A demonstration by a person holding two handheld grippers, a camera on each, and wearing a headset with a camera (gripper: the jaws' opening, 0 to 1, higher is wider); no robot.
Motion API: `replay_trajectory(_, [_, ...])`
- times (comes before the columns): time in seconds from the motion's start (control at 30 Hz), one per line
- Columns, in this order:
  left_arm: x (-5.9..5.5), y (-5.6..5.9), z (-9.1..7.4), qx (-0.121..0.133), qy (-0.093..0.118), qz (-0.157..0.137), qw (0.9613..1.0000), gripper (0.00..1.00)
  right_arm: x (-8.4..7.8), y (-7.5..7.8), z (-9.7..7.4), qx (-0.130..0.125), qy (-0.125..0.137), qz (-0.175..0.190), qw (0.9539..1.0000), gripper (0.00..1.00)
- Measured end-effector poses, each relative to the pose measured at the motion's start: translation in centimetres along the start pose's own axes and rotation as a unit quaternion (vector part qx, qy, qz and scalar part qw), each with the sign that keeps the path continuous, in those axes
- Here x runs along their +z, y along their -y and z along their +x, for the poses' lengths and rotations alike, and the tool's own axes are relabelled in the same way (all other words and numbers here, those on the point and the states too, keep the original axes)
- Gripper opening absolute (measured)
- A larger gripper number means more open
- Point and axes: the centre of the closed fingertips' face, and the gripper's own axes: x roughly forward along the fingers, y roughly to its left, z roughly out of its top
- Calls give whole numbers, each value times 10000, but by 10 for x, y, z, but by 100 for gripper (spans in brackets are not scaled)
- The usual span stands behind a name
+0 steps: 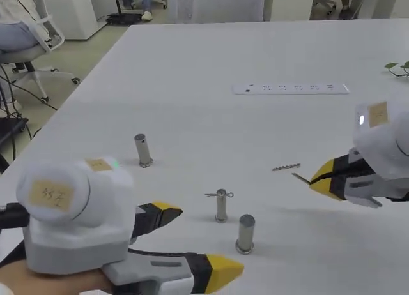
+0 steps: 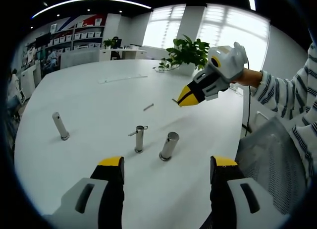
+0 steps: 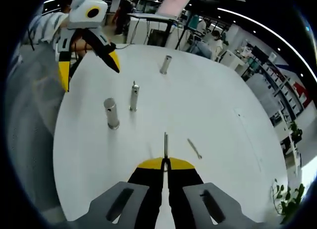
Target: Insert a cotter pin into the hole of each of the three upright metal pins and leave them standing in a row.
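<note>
Right tool clamps cotter pin, end hidden.

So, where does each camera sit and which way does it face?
Head view: on the headset, down at the table; left gripper and right gripper show.
Left gripper view: on that gripper, facing the metal pins, right gripper, striped sleeve.
Right gripper view: faces back at the left gripper; jaws shut on a cotter pin.
Shared: the pinned middle pin.

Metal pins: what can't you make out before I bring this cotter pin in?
Near pin: hole too small to find, head view.
Far pin: hole blurred, left gripper view.
Middle pin: whether its cotter pin is through, too small, head view.
Held cotter pin: back end hidden inside the right gripper, right gripper view.
</note>
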Motion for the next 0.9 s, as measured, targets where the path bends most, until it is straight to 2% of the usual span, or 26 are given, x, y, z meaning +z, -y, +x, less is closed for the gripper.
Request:
replay_trajectory(0.17, [6,0,0,33,51,105,9999,70,8,-5,-9,-152,123,-144,9997,2])
replay_trajectory(0.33, [14,4,1,35,129,141,9998,68,11,-14,-13,-202,84,-403,9989,2])
replay_trajectory(0.47, [22,9,3,-39,202,142,9997,64,14,-23,-15,-171,85,-518,9985,2])
replay_trajectory(0.67, [30,24,12,-270,253,206,9991,56,16,-41,-16,-117,153,-590,9981,2])
replay_trajectory(0.9, [37,33,27,-447,265,-237,9984,53,14,-57,-17,-53,165,-614,9980,2])
